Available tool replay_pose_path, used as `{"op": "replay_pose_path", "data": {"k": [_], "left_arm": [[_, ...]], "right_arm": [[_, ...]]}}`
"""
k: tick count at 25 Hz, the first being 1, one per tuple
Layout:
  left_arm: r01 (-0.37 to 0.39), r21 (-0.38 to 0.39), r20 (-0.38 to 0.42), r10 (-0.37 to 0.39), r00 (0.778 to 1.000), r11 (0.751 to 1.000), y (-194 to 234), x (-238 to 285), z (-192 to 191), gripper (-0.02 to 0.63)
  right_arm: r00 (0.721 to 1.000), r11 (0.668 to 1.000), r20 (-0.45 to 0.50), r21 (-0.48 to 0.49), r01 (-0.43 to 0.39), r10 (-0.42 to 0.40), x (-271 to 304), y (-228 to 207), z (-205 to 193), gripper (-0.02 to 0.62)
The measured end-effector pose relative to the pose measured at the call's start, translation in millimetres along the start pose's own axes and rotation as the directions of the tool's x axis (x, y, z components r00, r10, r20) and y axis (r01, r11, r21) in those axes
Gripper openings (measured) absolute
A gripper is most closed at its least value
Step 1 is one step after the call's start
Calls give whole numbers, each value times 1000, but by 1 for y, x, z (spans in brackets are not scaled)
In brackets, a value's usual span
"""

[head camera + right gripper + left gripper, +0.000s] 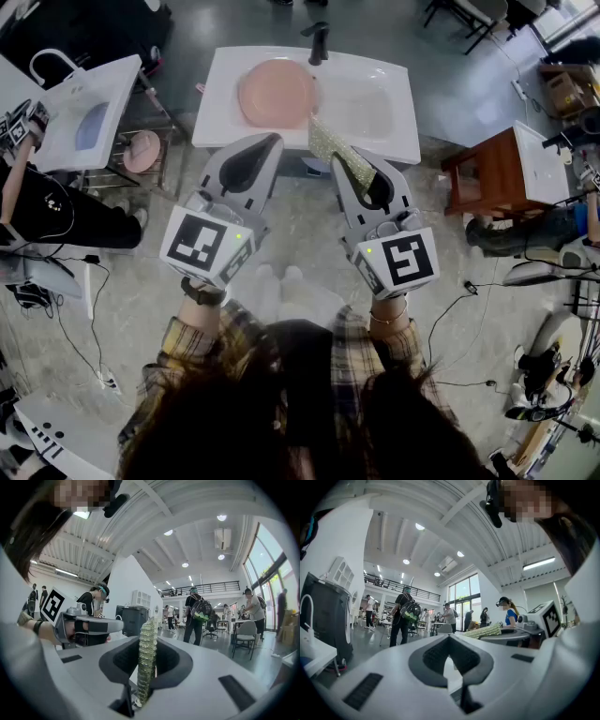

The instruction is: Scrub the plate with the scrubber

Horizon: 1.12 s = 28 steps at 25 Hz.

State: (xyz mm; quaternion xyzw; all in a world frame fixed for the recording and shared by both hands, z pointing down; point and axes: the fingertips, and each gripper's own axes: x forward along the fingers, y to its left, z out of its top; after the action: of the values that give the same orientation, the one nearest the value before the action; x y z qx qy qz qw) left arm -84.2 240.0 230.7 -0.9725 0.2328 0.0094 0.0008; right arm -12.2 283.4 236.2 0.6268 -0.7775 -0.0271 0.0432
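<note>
Two claws are held level, short of the sink (375, 131). The left claw (269, 141) is clenched on nothing. The right claw (359, 172) is grasping the scrubber (330, 142) edge-on, with much of it sticking out past the tips.

The pink plate (277, 92) lies flat in the sink's left half, upper centre of the head view, apart from both claws.

Step in hand, as judged: carry the scrubber to the plate. To do it well, lay the broad face flat and rub in circles with moderate pressure. The left claw could steady the rim against skidding.

Count: one plate, one scrubber, one sink, one tap (319, 42).
</note>
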Motion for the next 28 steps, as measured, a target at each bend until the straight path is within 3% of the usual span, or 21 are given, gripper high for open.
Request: {"op": "replay_pose_path", "data": {"k": [3, 20, 28], "left_arm": [[-10, -10, -27, 10, 1000, 1000, 1, 1, -2, 12], [-72, 20, -1, 72, 997, 997, -29, 10, -1, 12], [-98, 22, -16, 98, 995, 995, -9, 29, -9, 12]], "right_arm": [[1000, 1000, 6, 9, 1, -2, 1, -2, 2, 71], [997, 997, 22, 29, -69, 69, -26, -22, -8, 72], [996, 995, 10, 34, -91, 91, -3, -40, -19, 74]]}}
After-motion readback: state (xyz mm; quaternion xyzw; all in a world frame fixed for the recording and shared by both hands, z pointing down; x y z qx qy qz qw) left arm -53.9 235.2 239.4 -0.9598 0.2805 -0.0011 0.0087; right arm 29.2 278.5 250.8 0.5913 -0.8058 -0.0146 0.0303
